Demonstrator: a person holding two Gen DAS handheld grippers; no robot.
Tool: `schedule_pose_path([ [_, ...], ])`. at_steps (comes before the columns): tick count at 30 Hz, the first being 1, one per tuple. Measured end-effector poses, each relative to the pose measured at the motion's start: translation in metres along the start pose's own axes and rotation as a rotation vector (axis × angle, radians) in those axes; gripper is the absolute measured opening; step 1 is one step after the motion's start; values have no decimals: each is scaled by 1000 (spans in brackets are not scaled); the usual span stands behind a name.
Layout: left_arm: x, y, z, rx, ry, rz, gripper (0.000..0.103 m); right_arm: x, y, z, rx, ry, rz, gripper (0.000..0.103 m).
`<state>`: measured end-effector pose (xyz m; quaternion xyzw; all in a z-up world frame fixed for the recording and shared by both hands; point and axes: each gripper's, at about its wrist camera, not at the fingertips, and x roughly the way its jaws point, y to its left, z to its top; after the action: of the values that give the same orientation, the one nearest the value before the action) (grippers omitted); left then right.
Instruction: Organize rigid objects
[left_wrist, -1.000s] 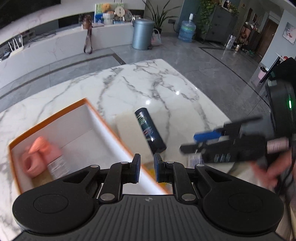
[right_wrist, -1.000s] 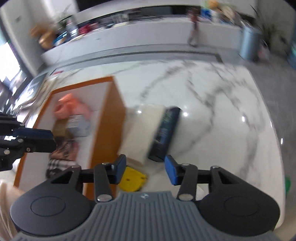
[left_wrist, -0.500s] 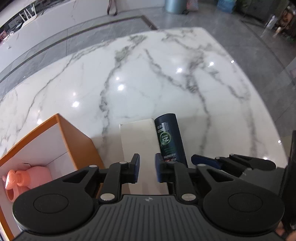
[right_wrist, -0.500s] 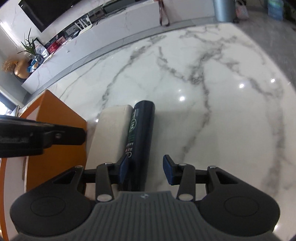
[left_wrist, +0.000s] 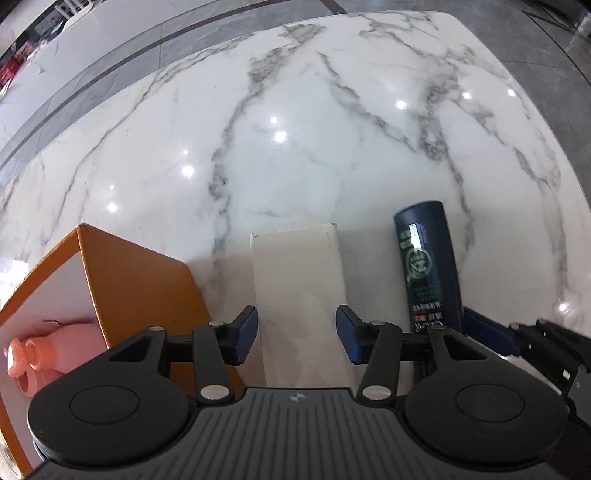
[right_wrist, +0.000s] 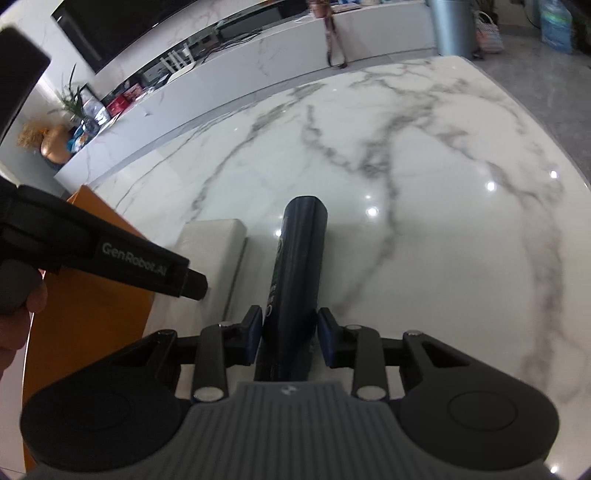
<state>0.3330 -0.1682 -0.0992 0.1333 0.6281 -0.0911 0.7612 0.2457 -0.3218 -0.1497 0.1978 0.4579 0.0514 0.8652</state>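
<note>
While you straddle both items for boxing:
Left gripper (left_wrist: 295, 334): jaws opening around white box (left_wrist: 301, 291), unclamped.
Right gripper (right_wrist: 290, 334): jaws closing on dark bottle (right_wrist: 297, 273), twelve o'clock.

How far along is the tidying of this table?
Done: a pink bottle lies in the orange box. In hand: the right gripper is closing around the dark bottle; the left gripper is opening over the white box. Left: boxing both.
</note>
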Motion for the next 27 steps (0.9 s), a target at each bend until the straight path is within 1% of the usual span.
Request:
schedule_pose_path([
  [3, 2, 0, -1, -39, 6, -28, 61, -1, -5, 0, 22, 7, 10, 33],
  [4, 6, 0, -2, -51, 33, -49, 64, -1, -5, 0, 22, 6, 10, 33],
  [5, 7, -3, -4, -48, 22, -31, 59, -2, -5, 0, 21, 6, 10, 33],
  [6, 7, -8, -6, -34, 7, 7, 58, -2, -5, 0, 20, 7, 10, 33],
  [9, 7, -17, -9, -16, -26, 45, 57, -3, -7, -1, 34, 7, 16, 33],
  [10, 5, -19, -10, -10, -40, 38, 57, -3, -8, -1, 40, 8, 19, 33],
  [11, 3, -21, -11, 4, -52, 21, 54, -3, -9, -1, 43, 10, 22, 33],
  [13, -2, -28, -10, 36, -65, -47, 54, -4, -10, -1, 42, 14, 24, 33],
  [14, -4, -33, -10, 53, -68, -68, 54, -4, -10, -1, 42, 15, 24, 33],
  [16, -5, -44, -10, 89, -73, -73, 54, -4, -10, -1, 34, 16, 21, 33],
  [19, -8, -53, -8, 118, -88, -34, 52, -6, -11, -2, 31, 14, 21, 33],
  [21, -13, -52, -7, 129, -97, -10, 58, -6, -13, -2, 38, 14, 26, 33],
  [23, -15, -48, -7, 132, -99, 29, 75, -5, -14, -2, 41, 16, 30, 33],
  [27, -11, -38, -7, 133, -86, 111, 84, -5, -14, -1, 35, 16, 34, 33],
])
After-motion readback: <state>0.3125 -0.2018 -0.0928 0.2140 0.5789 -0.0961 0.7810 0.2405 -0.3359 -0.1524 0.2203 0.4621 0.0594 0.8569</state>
